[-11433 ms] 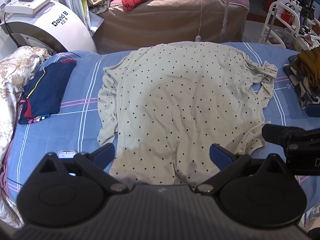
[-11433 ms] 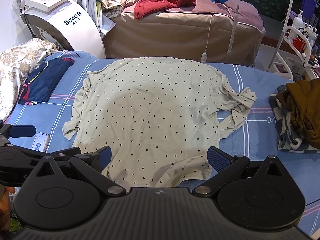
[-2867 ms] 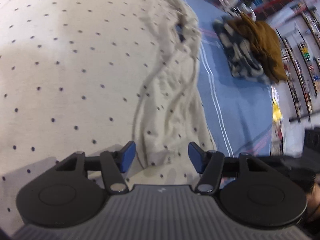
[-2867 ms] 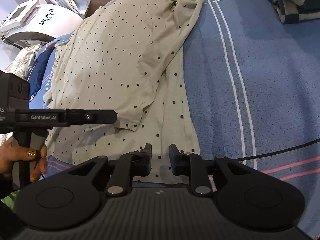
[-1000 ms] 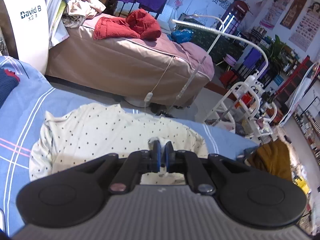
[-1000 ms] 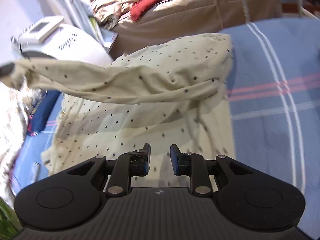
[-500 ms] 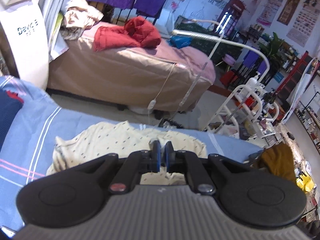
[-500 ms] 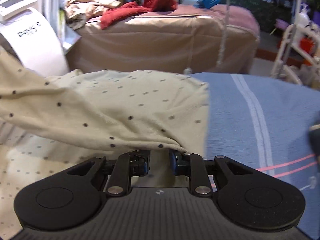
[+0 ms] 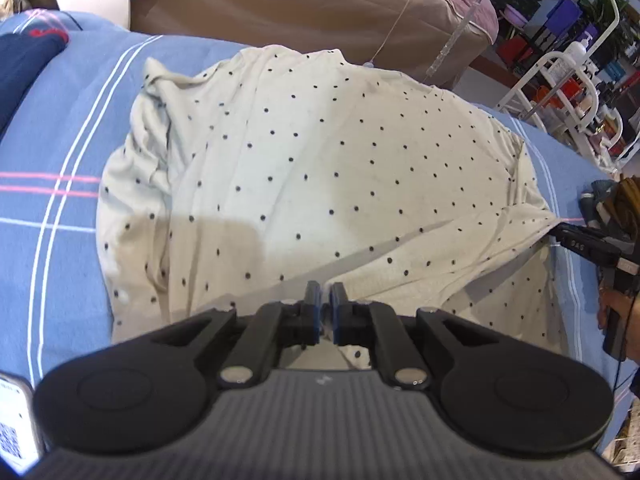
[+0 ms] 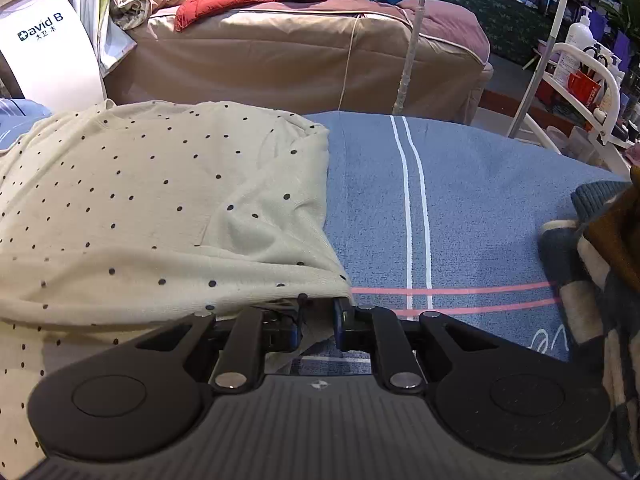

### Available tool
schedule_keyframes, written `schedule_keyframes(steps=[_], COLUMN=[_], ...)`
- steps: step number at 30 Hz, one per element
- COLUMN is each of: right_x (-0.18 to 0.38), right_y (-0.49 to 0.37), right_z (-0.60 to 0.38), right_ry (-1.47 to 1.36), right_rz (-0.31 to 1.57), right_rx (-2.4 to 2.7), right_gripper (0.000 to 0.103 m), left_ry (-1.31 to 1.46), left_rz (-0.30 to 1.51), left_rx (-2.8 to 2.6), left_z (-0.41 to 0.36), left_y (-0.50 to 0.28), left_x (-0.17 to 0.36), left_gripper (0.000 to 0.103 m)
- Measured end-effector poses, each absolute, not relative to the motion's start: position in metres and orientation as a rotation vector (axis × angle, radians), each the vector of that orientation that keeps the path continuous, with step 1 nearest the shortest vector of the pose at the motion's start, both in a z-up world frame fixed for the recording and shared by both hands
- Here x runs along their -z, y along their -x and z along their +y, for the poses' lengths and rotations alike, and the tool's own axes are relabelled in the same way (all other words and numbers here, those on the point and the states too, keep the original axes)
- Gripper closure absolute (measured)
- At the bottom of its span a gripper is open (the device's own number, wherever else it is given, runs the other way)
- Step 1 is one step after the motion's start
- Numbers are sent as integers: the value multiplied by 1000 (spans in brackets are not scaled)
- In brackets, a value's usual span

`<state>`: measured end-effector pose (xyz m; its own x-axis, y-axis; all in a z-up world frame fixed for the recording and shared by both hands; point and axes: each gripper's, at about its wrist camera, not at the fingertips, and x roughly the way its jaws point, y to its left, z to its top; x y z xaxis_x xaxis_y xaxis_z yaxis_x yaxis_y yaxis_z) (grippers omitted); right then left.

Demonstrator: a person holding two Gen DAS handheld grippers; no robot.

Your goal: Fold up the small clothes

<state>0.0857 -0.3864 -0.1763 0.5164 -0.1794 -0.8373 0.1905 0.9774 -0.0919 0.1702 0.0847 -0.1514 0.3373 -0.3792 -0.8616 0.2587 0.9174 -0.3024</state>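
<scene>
A cream polka-dot shirt (image 9: 320, 152) lies on the blue striped bed sheet (image 9: 60, 152). Its right side is folded over the middle. My left gripper (image 9: 326, 314) is low over the shirt's near part and shut on a pinch of that folded layer. From there a taut ridge of cloth runs right to my right gripper (image 9: 560, 236). In the right wrist view the shirt (image 10: 160, 200) fills the left half, and its folded edge drapes over my right gripper (image 10: 317, 322). Those jaws are closing with a bunch of the cloth between them.
A folded navy garment (image 9: 24, 64) lies at the far left and a phone (image 9: 12, 428) at the near left. A pile of brown and checked clothes (image 10: 600, 248) sits on the right. Beyond the bed stand a tan couch (image 10: 300, 52), a white machine (image 10: 40, 40) and a white rack (image 10: 580, 72).
My left gripper has come down toward the bed with the fold and now looks down on the shirt. The raised cloth has settled flatter. The right jaws have narrowed.
</scene>
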Motion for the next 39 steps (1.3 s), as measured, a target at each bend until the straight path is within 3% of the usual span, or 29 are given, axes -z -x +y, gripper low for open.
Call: schedule_keyframes(steps=[4,10,16,21,23,25,27,29,30,31,32,37,39], right_x=[177,175,171,169,163,157,151,149,150,152,154,176,185], right_y=[-87,-89,-86,-78,-77,-77,-84,-99,-110,-122,-133,-200,-220], right_z=[-388,-387,-381,-384,-380,-368,-355,-338,-328,-316,-306,-241,-222], right_ry=[-7,1,-12,-65,-85,-81,-120,-176,-207,-239,-257,-235,-216], right_rz=[1010,1009,1012,1024,1013,1005,990,989,987,980,971,1015,1040], right_rx=[208,215,225,232,193,142,54,-86,-164,-241,-294,-418,-443], right_gripper=[80,77,70,67,67,64,51,11,5,5,5,5,12], left_ry=[131,87,80,106,108,112,158,171,158,140,115,42,68], left_rz=[1108,857,928,1082,1121,1142,1159,1181,1196,1207,1214,1249,1244], left_rx=[435,480,481,465,456,439,431,449,451,454,464,491,490], left_z=[85,82,92,89,87,87,88,88,87,84,82,78,83], left_y=[-188,-242,-260,-254,-254,-253,-248,-238,-231,-224,-217,-187,-177], left_x=[124,31,37,97,122,137,145,150,153,155,158,166,165], left_gripper=[98,98,97,82,68,64,59,33,25,13,11,11,10])
